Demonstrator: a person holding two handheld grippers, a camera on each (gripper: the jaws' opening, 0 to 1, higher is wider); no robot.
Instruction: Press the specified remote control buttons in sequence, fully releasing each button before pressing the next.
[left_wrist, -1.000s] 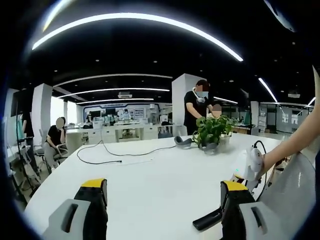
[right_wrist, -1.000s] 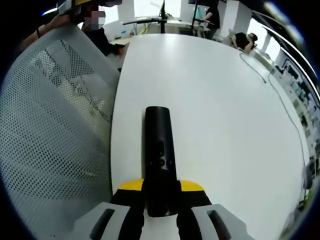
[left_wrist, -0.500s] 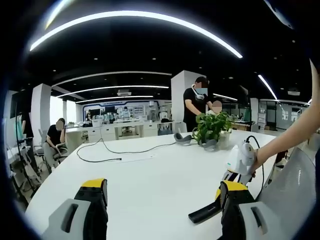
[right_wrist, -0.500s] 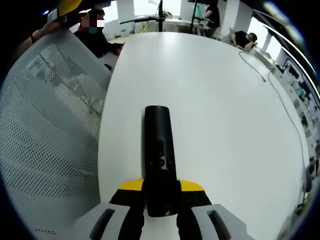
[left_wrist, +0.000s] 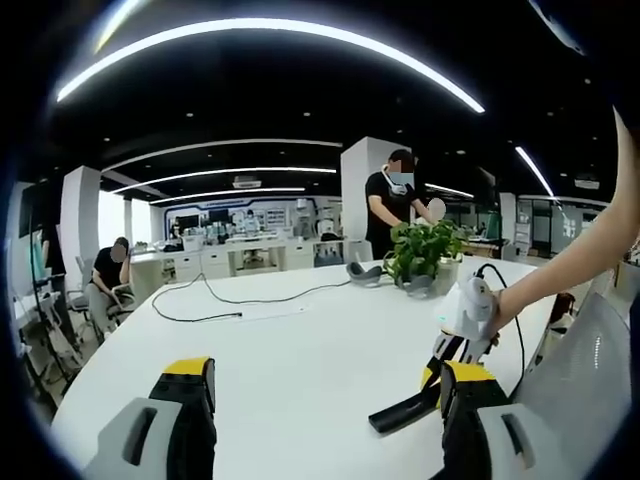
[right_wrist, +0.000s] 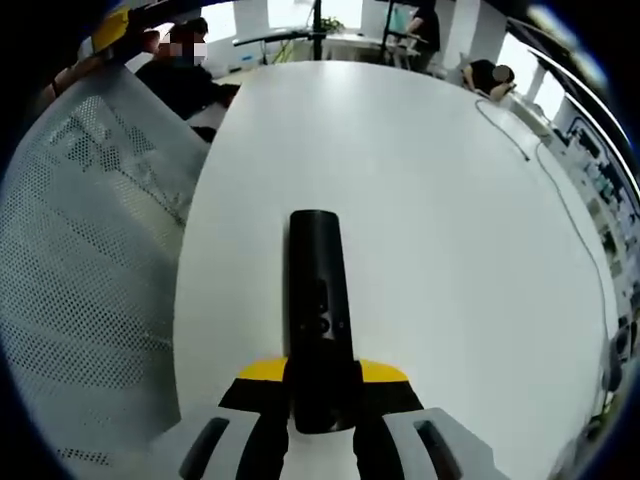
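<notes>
A black remote control (right_wrist: 318, 300) sticks out forward from my right gripper (right_wrist: 320, 378), which is shut on its near end. Small buttons show on its upper face. Below it lies the white table (right_wrist: 450, 250). In the left gripper view the same remote (left_wrist: 402, 411) slants down to the left, gripped by the right gripper (left_wrist: 452, 340) in a person's hand (left_wrist: 506, 308). My left gripper (left_wrist: 325, 385) stands open just in front of it, its yellow-tipped fingers (left_wrist: 188, 372) wide apart with nothing between them.
A potted plant (left_wrist: 424, 256), a grey headset (left_wrist: 364, 273) and a black cable (left_wrist: 232, 301) lie on the far part of the table. A white mesh chair back (right_wrist: 85, 290) stands close on the left of the right gripper view. People sit and stand in the office behind.
In the left gripper view the right gripper with the remote has come further left and nearer. The mesh chair has slid left in the right gripper view as that camera moved. Both grips are unchanged.
</notes>
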